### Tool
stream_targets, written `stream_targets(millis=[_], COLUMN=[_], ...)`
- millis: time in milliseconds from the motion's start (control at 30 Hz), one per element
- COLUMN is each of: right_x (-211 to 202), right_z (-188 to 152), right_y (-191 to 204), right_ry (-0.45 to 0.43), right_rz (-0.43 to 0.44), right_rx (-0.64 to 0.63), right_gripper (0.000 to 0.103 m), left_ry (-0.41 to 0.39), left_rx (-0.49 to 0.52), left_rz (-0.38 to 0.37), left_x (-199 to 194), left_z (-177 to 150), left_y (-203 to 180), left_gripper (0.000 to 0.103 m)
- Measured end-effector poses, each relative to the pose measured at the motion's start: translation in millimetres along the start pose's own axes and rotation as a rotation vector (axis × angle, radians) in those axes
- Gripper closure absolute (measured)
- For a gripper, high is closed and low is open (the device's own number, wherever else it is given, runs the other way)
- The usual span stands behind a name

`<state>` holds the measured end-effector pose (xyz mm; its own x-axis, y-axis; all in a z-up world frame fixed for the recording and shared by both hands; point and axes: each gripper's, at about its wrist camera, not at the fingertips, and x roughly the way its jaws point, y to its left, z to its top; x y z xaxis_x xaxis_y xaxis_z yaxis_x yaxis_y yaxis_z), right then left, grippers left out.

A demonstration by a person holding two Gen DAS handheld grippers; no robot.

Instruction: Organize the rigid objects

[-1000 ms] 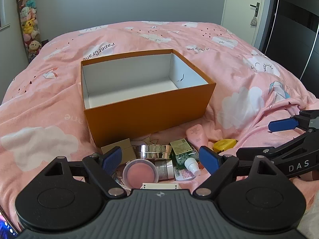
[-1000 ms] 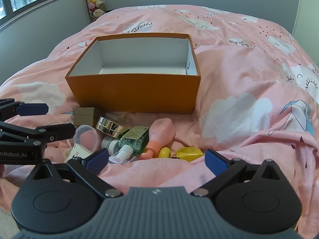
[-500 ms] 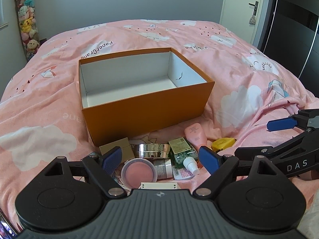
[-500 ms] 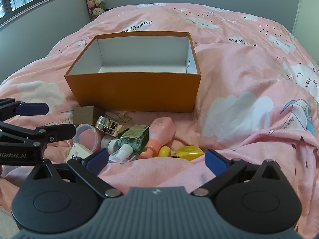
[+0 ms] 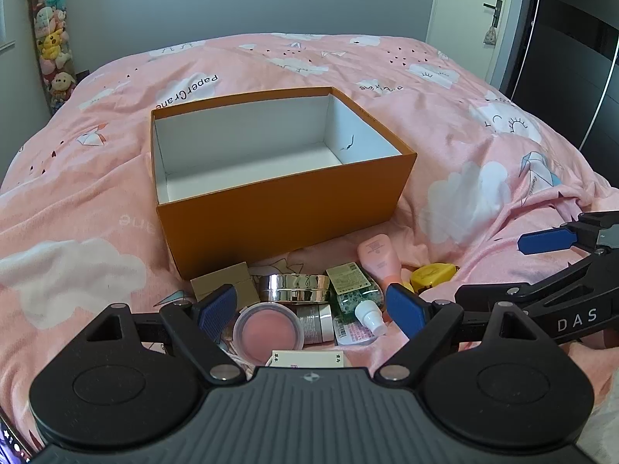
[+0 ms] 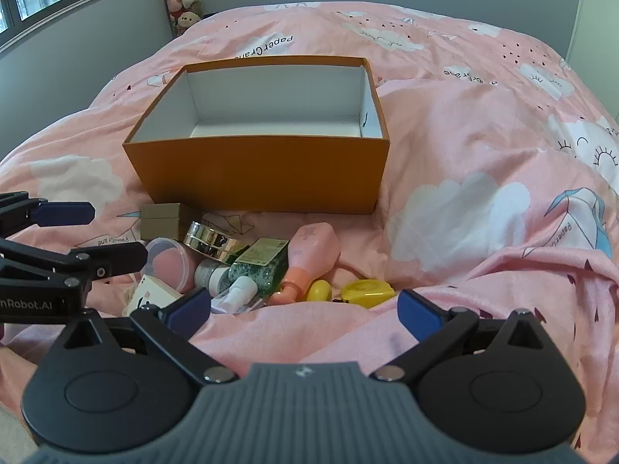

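Observation:
An empty orange box [image 5: 286, 212] [image 6: 263, 170] with a white inside stands on the pink bed. In front of it lies a heap of small items: a brown carton [image 5: 226, 280], a silver tin [image 5: 294, 288], a pink-lidded jar [image 5: 269, 328], a green bottle [image 5: 352, 288], a pink bottle [image 5: 377, 253] [image 6: 313, 247] and a yellow tape measure [image 5: 431, 274] [image 6: 367, 292]. My left gripper [image 5: 311, 307] hovers open just above the jar and tin. To the right of the heap, my right gripper [image 6: 303, 311] is open over the bedding.
A pink cloud-print duvet [image 5: 483, 135] covers the whole bed, with folds at the right. A column of plush toys [image 5: 50, 50] hangs at the far left wall. A door [image 5: 476, 11] and a dark wardrobe [image 5: 572, 38] stand at the far right.
Both views have crept slightly closer to the heap and the box sits a little lower-left in frame. Both grippers stay open and nothing has been picked up.

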<state>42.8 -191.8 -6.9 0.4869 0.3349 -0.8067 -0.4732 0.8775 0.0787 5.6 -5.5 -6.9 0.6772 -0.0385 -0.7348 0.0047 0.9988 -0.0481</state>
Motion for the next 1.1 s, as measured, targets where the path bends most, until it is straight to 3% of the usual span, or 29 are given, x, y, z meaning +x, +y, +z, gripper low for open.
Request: stream_targets(millis=[633,867,1000,1100], right_x=[5.4,12.8,22.9,31.9], right_z=[-1.7,2.3,6.8,11.2], right_y=[-0.8,-3.4,-6.1,-6.0], right_ry=[0.025,0.067,0.112,0.133], right_rz=[0.017,0.061,0.102,0.109], right_rx=[0.011,0.013,0.029,0.019], right_gripper=[0.002,0.002,0.002,0.007], left_ry=[0.014,0.053,0.101,0.137], left_rx=[0.003,-0.041,-0.06,-0.068], left_rz=[-0.001,-0.042,-0.089,-0.098], left_x=[1.4,10.6,19.9,26.0], left_z=[-0.1,0.1,0.5,-0.6], left_y=[-1.3,9.7,16.1,20.4], left_gripper=[0.001,0.001,0.019,0.022])
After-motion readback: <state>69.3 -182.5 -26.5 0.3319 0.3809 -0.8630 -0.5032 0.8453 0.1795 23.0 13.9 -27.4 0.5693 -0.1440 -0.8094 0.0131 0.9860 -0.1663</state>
